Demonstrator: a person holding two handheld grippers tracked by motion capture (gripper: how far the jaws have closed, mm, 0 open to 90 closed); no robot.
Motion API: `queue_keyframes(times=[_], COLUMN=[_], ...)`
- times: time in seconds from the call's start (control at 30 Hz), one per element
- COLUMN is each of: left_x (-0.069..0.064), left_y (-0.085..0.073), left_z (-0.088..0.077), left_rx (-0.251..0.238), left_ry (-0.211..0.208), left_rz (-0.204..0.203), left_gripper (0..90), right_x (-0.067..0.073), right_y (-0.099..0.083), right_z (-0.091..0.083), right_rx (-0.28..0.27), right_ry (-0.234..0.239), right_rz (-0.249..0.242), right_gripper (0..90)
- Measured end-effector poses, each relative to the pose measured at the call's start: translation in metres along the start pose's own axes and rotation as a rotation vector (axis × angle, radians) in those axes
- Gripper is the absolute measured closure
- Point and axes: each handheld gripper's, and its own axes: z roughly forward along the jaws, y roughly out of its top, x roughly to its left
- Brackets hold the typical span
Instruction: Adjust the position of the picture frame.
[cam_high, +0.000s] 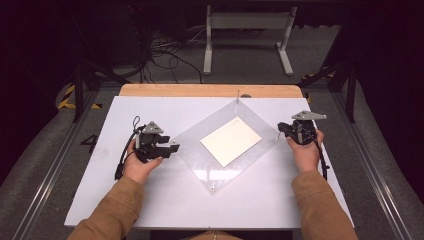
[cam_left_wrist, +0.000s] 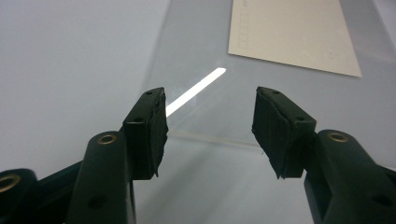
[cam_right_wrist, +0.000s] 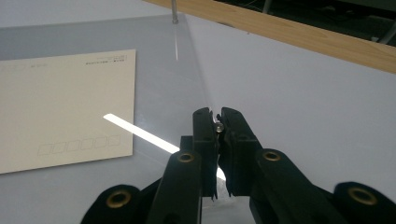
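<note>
We are counting one clear plastic sheet (cam_high: 200, 150) on the white table (cam_high: 110, 200), one cream card (cam_high: 231, 140) lying under it, three small metal pins (cam_high: 238, 96) at the sheet's corners, and two grippers (cam_high: 156, 145) in hand.

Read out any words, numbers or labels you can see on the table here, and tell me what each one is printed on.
No text here can be read.
Cream card under the clear sheet: a short printed line near its top right corner, too small and blurred to read.
Same card: a row of small empty outlined boxes along its lower edge, nothing legible inside them.
Grippers, white table: no lettering visible.
</note>
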Motion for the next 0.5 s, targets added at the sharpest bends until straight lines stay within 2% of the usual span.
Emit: queue_keyframes(times=[0.1, 0.13, 0.2, 0.23, 0.3, 0.4, 0.5], left_x=[0.002, 0.004, 0.006, 0.007, 0.012, 0.018, 0.018], left_y=[0.001, 0.002, 0.004, 0.005, 0.006, 0.006, 0.007], left_z=[0.000, 0.000, 0.003, 0.005, 0.008, 0.015, 0.019], left_rx=[0.000, 0.005, 0.014, 0.002, 0.003, 0.012, 0.020], left_ry=[0.023, 0.026, 0.060, 0.067, 0.064, 0.064, 0.072], left_rz=[0.000, 0.006, 0.004, -0.009, -0.031, -0.057, -0.054], left_gripper=[42.4, 41.9, 40.1, 38.7, 41.6, 44.1, 48.1], right_x=[0.004, 0.006, 0.009, 0.011, 0.015, 0.018, 0.025], right_y=[0.000, 0.000, -0.003, -0.005, -0.014, -0.025, -0.036], right_z=[-0.002, -0.005, -0.015, -0.019, -0.029, -0.043, -0.059], right_rx=[0.015, 0.016, 0.005, 0.005, 0.011, -0.003, -0.029], right_ry=[-0.024, -0.032, -0.054, -0.059, -0.066, -0.062, -0.035], right_rz=[-0.023, -0.030, -0.026, -0.035, -0.051, -0.043, -0.035], right_gripper=[80.3, 78.0, 70.0, 67.4, 65.0, 64.6, 64.9])
